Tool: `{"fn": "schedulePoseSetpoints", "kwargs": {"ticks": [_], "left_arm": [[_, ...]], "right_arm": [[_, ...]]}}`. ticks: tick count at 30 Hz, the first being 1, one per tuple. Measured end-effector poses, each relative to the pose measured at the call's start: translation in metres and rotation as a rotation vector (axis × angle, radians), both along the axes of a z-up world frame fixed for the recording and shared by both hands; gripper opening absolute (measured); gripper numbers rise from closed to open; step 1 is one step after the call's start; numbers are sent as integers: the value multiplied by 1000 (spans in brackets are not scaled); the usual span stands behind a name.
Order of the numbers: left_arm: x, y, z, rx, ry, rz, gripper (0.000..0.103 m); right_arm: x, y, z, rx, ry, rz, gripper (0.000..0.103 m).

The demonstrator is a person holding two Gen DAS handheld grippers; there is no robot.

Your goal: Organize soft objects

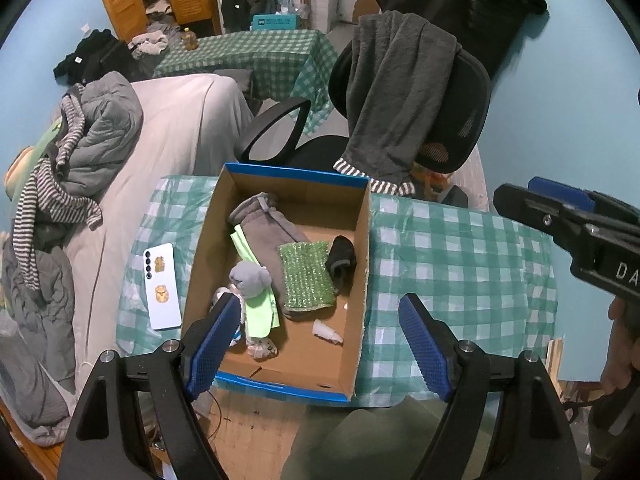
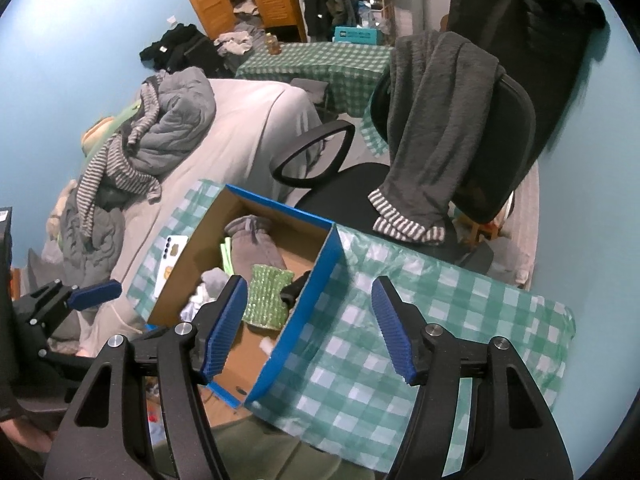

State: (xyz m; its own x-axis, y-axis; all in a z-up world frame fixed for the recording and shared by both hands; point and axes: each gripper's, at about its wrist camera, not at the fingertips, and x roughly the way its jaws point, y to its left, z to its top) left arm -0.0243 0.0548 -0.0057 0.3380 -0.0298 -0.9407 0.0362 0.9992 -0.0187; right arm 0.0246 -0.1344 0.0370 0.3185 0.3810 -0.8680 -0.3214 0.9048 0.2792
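Note:
A blue-rimmed cardboard box (image 1: 360,272) stands on the green checked table. In it lie a grey sock (image 1: 268,224), a green sparkly cloth (image 1: 306,276), a rolled black sock (image 1: 341,261), a grey ball of fabric (image 1: 251,276) and a lime-green cloth (image 1: 258,312). My left gripper (image 1: 320,340) is open and empty, above the box's near end. My right gripper (image 2: 310,328) is open and empty, over the box's right wall (image 2: 308,312); the cloth (image 2: 266,294) and grey sock (image 2: 256,246) show there too.
A white phone (image 1: 162,286) lies on the table left of the box. An office chair (image 1: 452,112) draped with a grey garment (image 1: 396,92) stands behind the table. A bed with piled clothes (image 1: 80,152) is on the left. Bare checked tablecloth (image 1: 460,256) spreads right of the box.

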Motion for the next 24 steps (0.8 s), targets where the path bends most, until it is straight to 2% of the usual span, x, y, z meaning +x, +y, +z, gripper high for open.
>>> {"fn": "schedulePoseSetpoints", "kwargs": {"ticks": [24], "left_arm": [[-6, -16, 3, 10, 11, -11, 82]], "right_arm": [[-8, -16, 1, 13, 12, -27, 64]]}}
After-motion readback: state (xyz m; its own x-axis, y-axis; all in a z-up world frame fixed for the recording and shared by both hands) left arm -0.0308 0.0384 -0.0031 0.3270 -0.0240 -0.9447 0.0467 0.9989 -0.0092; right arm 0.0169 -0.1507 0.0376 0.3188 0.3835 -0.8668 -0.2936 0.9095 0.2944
